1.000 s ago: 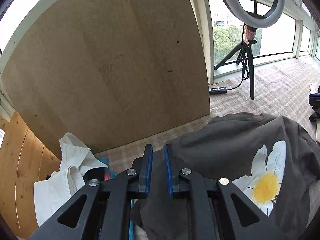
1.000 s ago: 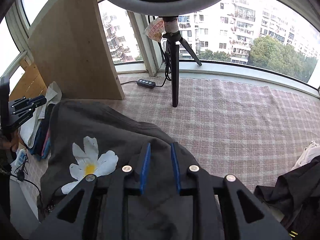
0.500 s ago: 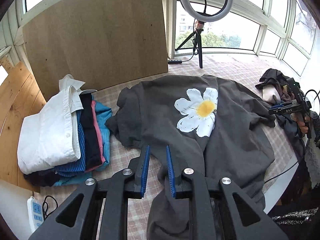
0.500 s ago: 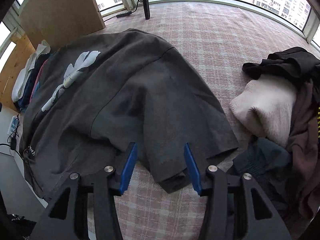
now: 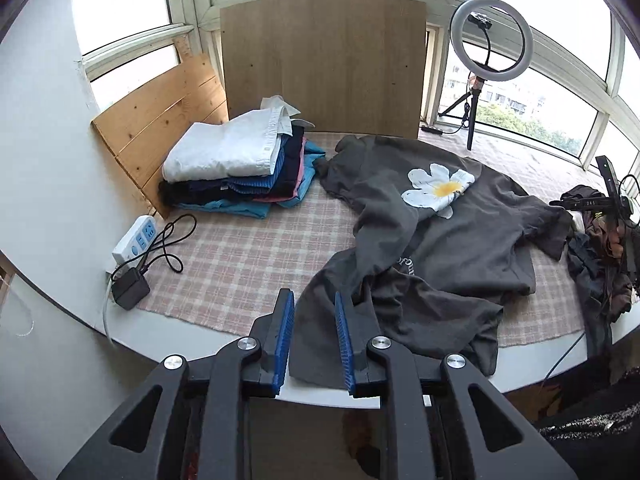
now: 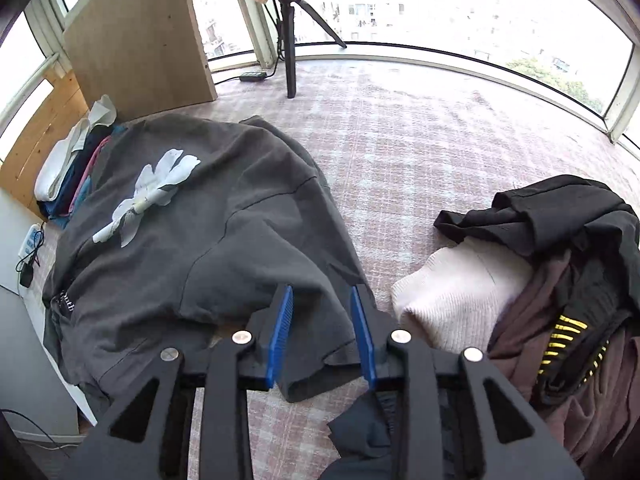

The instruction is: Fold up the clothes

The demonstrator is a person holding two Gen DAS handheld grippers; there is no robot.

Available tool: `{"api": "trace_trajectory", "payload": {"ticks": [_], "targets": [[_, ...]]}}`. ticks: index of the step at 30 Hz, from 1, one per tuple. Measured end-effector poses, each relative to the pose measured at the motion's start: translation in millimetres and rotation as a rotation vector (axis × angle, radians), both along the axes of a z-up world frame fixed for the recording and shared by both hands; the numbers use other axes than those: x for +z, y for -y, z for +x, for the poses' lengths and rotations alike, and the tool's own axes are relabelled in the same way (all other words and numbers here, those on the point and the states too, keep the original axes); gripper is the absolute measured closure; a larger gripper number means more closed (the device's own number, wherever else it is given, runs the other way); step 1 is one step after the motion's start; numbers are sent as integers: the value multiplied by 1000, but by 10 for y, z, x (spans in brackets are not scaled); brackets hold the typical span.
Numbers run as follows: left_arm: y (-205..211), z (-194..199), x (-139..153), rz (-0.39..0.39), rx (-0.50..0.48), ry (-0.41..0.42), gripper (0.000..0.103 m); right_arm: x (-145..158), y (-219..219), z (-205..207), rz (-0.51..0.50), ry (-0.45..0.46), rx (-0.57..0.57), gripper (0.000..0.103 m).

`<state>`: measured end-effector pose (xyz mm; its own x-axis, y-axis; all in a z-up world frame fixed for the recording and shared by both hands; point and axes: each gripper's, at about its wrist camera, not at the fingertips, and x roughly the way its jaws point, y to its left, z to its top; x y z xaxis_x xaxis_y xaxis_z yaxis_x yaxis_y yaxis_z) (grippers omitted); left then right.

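Note:
A dark grey T-shirt [image 5: 440, 232] with a white flower print lies spread and rumpled on the checked tablecloth [image 5: 248, 264]. Its lower hem hangs over the near table edge. My left gripper [image 5: 314, 308] is open just above that hem, with a strip of fabric showing between the pads. In the right wrist view the same T-shirt [image 6: 200, 220] fills the left half. My right gripper [image 6: 320, 300] is open over its sleeve end, which lies flat on the cloth between the blue pads.
A stack of folded clothes [image 5: 236, 164] with a white shirt on top sits at the back left. A pile of unfolded garments [image 6: 540, 280] lies to the right. A ring light on a tripod [image 5: 486, 40], a wooden board [image 5: 320, 64] and a power strip [image 5: 136, 240] ring the table.
Both grippers drew back toward the near table edge, pulling the T-shirt out flat. The left jaws, close together on the fabric a second ago, now stand wider. The right jaws opened earlier.

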<state>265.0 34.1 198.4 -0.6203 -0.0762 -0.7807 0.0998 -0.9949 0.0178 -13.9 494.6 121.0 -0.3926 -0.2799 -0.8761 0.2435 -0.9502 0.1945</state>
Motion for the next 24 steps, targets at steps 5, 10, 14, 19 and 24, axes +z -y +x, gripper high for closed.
{"api": "trace_trajectory", "payload": {"ticks": [5,10,14,19,24], "targets": [[-1032,-139,-635,100,-206,110,75,-325,642,97,-167,194,197,60],[-1758,-534,-1082,-42,-349,149,67,-758,924,-8,-157,294,147,60],[-1904,-810,-1329,-88,-383,200,68,-898,895,-208,-180,306,42,59],[-1775,-885,-1453,-32,-358,229,96,-906,944,-373,-224,305,5,59],[-1529,-612,-1132,30,-313,150,100,-797,903,-403,-293,308,19,59]]}}
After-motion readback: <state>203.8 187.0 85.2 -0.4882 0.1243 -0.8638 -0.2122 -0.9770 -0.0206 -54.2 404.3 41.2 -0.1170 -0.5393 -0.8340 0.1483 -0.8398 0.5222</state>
